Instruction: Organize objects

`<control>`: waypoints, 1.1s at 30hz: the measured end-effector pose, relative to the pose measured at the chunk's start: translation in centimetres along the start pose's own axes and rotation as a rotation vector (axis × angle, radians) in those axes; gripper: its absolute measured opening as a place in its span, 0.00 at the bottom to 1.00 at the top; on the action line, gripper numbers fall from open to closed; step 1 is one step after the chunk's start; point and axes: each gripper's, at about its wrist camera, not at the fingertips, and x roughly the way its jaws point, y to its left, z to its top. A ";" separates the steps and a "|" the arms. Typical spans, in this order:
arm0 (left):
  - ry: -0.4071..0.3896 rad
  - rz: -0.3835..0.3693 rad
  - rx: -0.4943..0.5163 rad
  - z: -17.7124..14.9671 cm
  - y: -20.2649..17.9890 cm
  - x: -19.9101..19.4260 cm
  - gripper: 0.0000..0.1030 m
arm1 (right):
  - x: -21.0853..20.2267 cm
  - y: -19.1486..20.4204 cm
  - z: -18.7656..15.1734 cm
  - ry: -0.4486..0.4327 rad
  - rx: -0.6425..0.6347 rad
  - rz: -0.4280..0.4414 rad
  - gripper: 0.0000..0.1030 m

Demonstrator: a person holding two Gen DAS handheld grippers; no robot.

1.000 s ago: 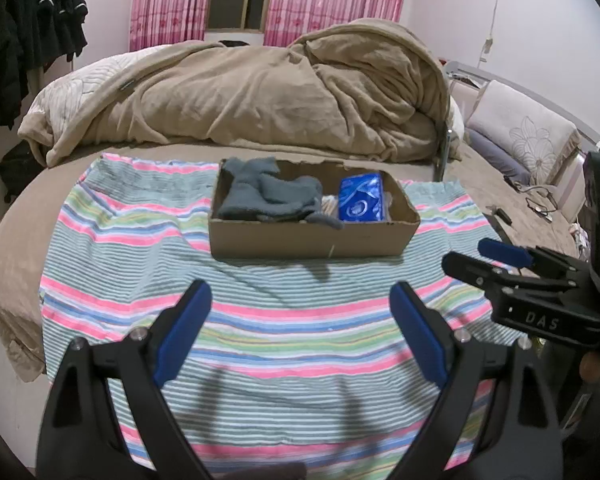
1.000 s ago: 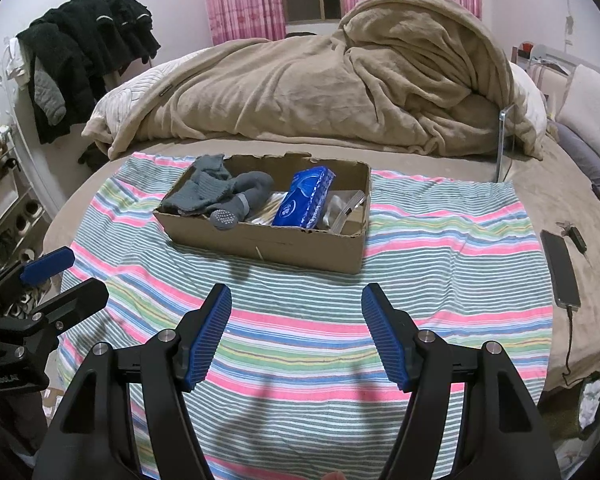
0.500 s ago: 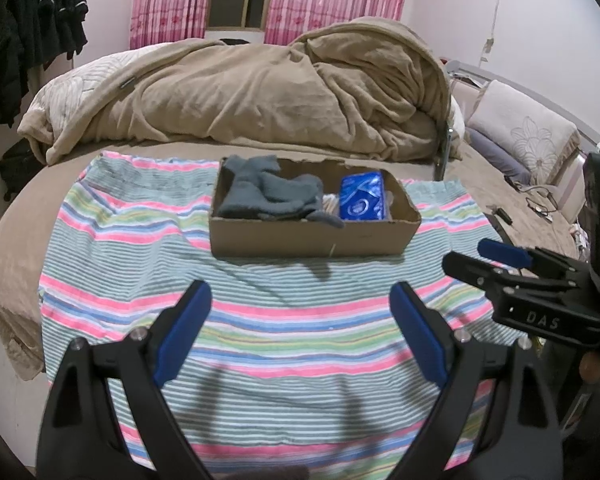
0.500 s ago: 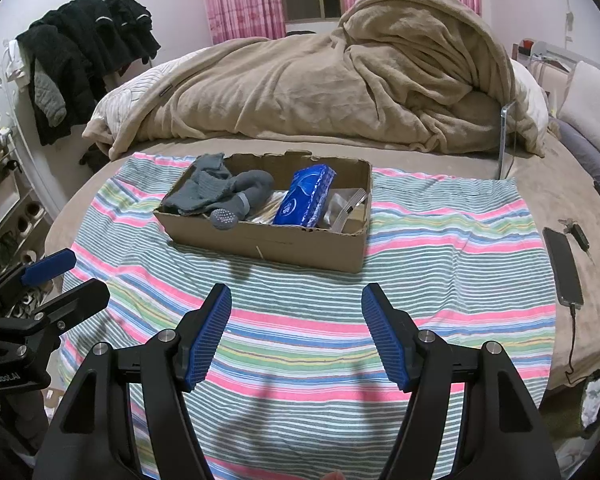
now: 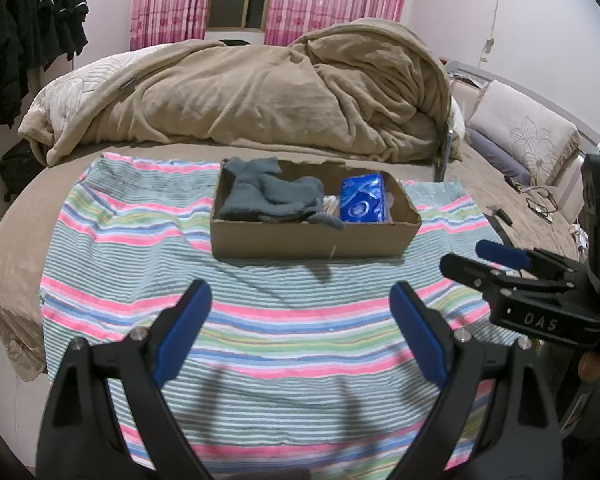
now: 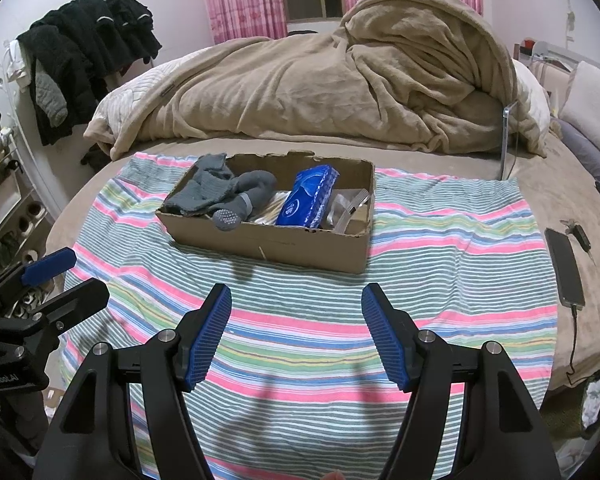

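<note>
A cardboard box [image 5: 312, 240] [image 6: 300, 246] sits on a striped cloth [image 5: 260, 320] [image 6: 440, 264] on the bed. Inside it lie grey socks [image 5: 268, 196] [image 6: 224, 192], a blue tissue pack [image 5: 362, 198] [image 6: 310, 196] and clear plastic items [image 6: 350, 208]. My left gripper [image 5: 300, 320] is open and empty above the cloth, in front of the box. My right gripper [image 6: 296, 328] is open and empty, also in front of the box. Each gripper shows in the other's view, the right one at the right edge [image 5: 500, 260] and the left one at the left edge [image 6: 60, 276].
A heaped beige blanket [image 5: 280, 92] [image 6: 360, 80] lies behind the box. A phone on a cable [image 6: 566, 266] rests on the bed at the right. Pillows [image 5: 528, 132] are at the far right. Dark clothes [image 6: 88, 52] hang at the left.
Both grippers have stayed open and almost still; the views have shifted only slightly.
</note>
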 end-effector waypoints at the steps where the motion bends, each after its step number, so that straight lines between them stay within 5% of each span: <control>1: 0.000 0.001 0.000 0.0 0.0 0.0 0.89 | 0.0 0.0 0.0 -0.001 0.000 0.000 0.69; 33: 0.006 -0.002 0.001 0.2 -0.2 0.2 0.89 | 0.1 -0.1 0.1 0.003 0.002 0.001 0.69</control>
